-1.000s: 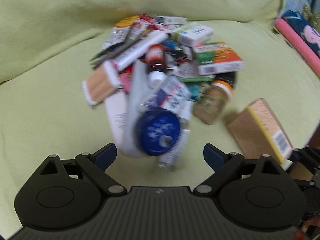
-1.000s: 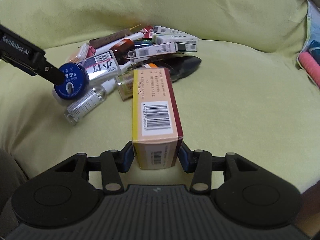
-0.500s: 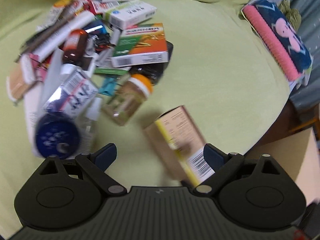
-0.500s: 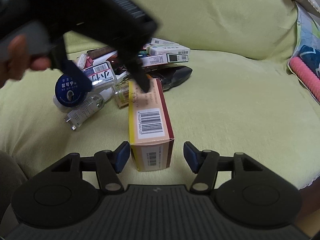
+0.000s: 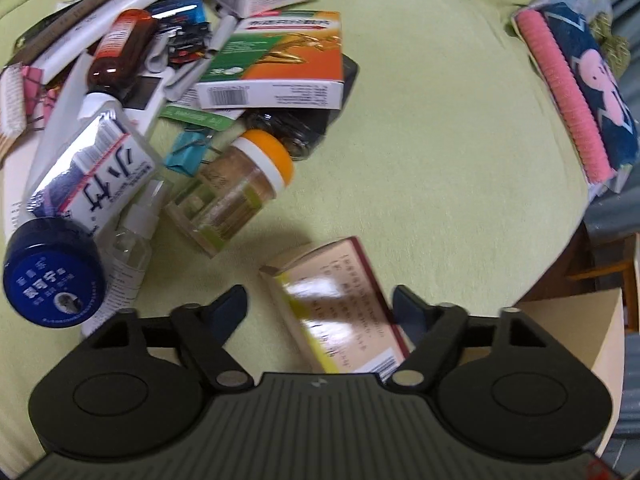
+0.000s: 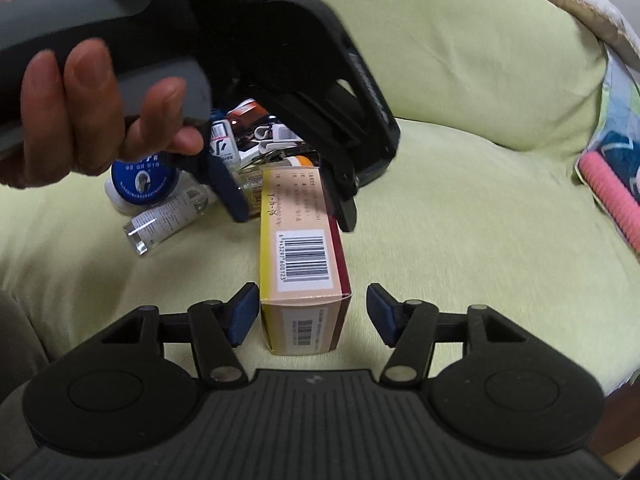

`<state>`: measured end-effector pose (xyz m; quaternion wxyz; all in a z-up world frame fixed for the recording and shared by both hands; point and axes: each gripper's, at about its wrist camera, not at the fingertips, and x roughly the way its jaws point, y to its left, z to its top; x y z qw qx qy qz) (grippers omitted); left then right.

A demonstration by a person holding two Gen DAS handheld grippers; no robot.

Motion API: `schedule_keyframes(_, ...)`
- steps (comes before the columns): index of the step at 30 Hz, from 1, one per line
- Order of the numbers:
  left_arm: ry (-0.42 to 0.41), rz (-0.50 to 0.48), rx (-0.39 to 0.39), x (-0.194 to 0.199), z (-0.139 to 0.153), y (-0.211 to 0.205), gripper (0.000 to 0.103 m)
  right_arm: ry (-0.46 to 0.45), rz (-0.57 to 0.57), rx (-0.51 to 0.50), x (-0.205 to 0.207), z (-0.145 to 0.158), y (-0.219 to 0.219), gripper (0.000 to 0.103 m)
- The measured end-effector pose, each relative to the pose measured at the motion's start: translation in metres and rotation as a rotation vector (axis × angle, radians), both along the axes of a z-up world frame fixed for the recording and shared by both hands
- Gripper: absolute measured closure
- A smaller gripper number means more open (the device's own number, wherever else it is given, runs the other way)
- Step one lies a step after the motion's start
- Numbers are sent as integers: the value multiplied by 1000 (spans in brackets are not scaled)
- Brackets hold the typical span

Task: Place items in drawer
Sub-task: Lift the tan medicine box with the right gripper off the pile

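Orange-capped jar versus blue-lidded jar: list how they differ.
The orange-capped jar is clear and squarish, its tan contents showing; the blue-lidded jar shows mostly its printed lid. The orange-capped jar lies flat on the green cushion; the blue-lidded jar leans against the pile. Both lie on their sides.

From my feed, the scene sits on a sofa covered in pale yellow-green fabric (image 6: 460, 208), its seat cushion softly creased and the back cushion (image 6: 460, 40) rising behind it. Off to the side lies a cushion with a pink ribbed edge and a navy printed panel (image 5: 576, 92); I see it again at the edge of the right wrist view. A cream quilted cushion (image 6: 576, 4) pokes over the sofa back. Beyond the seat edge I make out a light cardboard-coloured surface (image 5: 568, 320) and dark wood (image 5: 576, 268). Lighting is soft and even.
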<state>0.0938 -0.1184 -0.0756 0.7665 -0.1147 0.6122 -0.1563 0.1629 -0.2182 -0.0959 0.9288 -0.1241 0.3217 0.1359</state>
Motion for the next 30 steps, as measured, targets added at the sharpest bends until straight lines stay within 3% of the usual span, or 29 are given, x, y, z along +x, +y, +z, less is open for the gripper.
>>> schedule_keyframes(6, -11, -2, -22, -7, 2, 4, 40, -35, 2, -55, -9, 0, 18, 64)
schedule_keyframes(18, -59, -47, -48, -35, 29, 5, 40, -84, -35, -71, -41, 19, 20, 64)
schedule_keyframes(30, -109, -243, -91, -100, 67, -64, 40, -126, -223, -113, -117, 51, -22, 64)
